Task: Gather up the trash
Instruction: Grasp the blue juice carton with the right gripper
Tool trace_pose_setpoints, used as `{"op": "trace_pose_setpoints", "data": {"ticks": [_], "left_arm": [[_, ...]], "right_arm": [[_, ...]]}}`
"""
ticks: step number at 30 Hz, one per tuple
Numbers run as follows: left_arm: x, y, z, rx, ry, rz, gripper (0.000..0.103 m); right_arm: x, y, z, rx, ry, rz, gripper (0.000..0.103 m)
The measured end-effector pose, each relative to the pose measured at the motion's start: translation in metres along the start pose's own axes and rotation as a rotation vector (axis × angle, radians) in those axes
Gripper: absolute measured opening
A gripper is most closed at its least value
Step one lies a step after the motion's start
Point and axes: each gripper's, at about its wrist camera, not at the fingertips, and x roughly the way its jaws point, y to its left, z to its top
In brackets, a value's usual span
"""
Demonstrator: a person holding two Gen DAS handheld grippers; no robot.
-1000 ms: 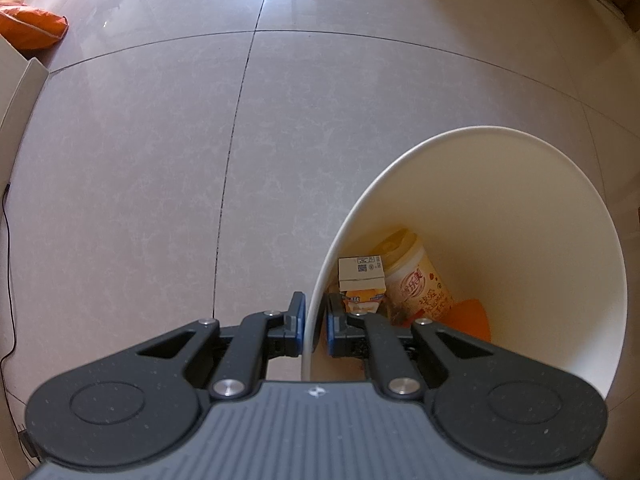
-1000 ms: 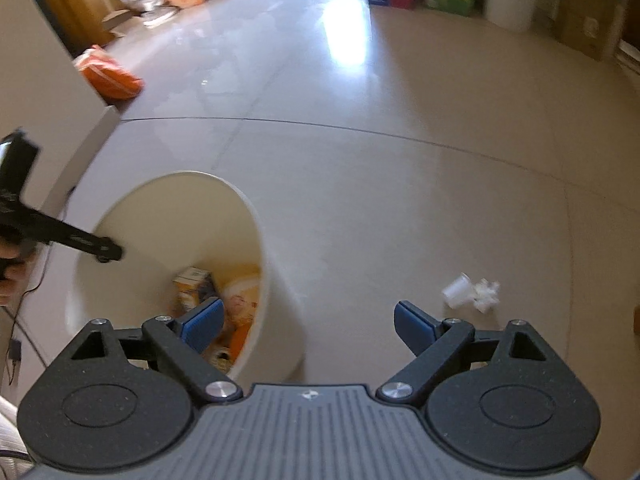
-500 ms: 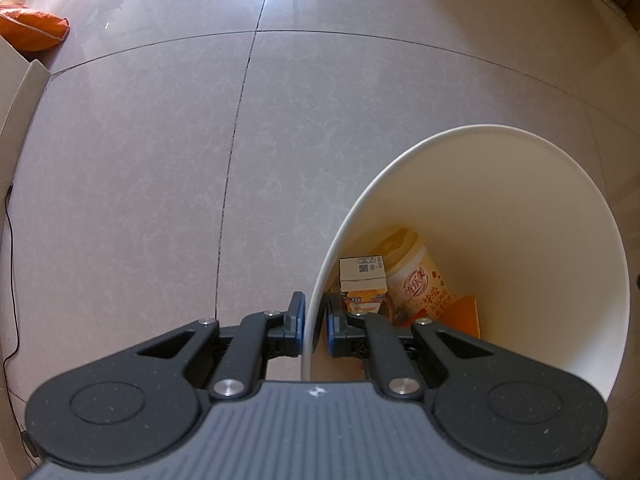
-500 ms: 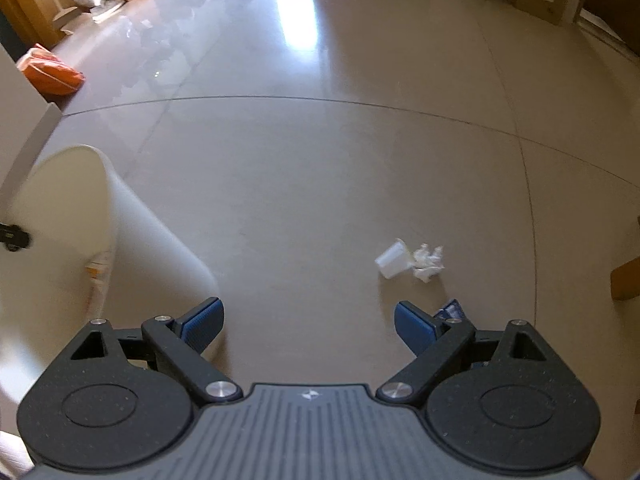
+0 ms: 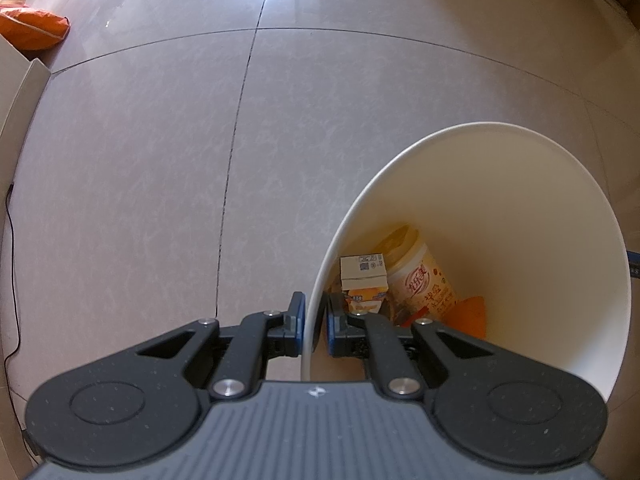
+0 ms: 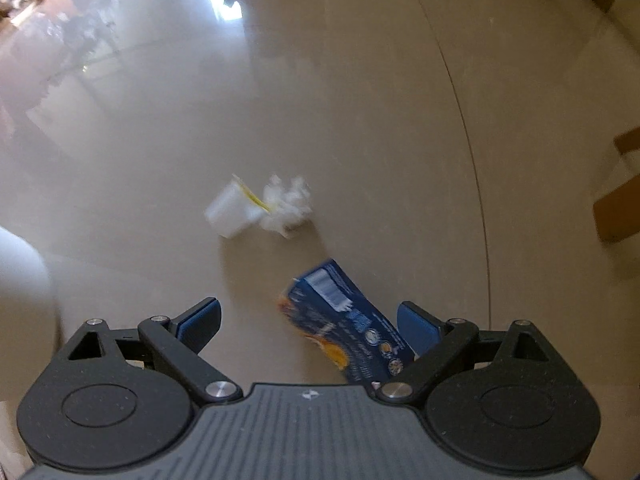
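My left gripper [image 5: 314, 320] is shut on the near rim of a cream trash bin [image 5: 520, 208], one finger outside and one inside the wall. Inside the bin lie a small drink carton [image 5: 363, 276], a pale cup with red print [image 5: 420, 280] and an orange scrap [image 5: 472, 316]. My right gripper [image 6: 310, 320] is open and points down at the floor. A dark blue wrapper with orange print [image 6: 348, 324] lies below it, closer to the right finger. Farther off on the tiles lie a small white cup [image 6: 230, 210] and a crumpled white tissue [image 6: 288, 204].
Beige floor tiles [image 5: 140, 160] spread all around. An orange bag [image 5: 32, 32] and a white panel edge [image 5: 16, 96] sit at the far left. A black cable [image 5: 12, 260] runs along the left. Cardboard boxes [image 6: 616, 208] stand at the right; the bin's wall [image 6: 20, 280] shows left.
My right gripper swung away from the bin toward the right and dropped low over the floor; the cup and tissue grew larger and the blue wrapper came into view. The left gripper stayed put.
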Motion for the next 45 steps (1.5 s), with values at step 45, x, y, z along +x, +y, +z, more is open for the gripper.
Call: {"op": "trace_pose_setpoints", "data": {"ticks": [45], "left_arm": [[0.002,0.0,0.001,-0.011,0.007,0.001,0.009]], "right_arm": [[0.085,0.013,-0.009,0.069,0.166,0.018,0.064]]}}
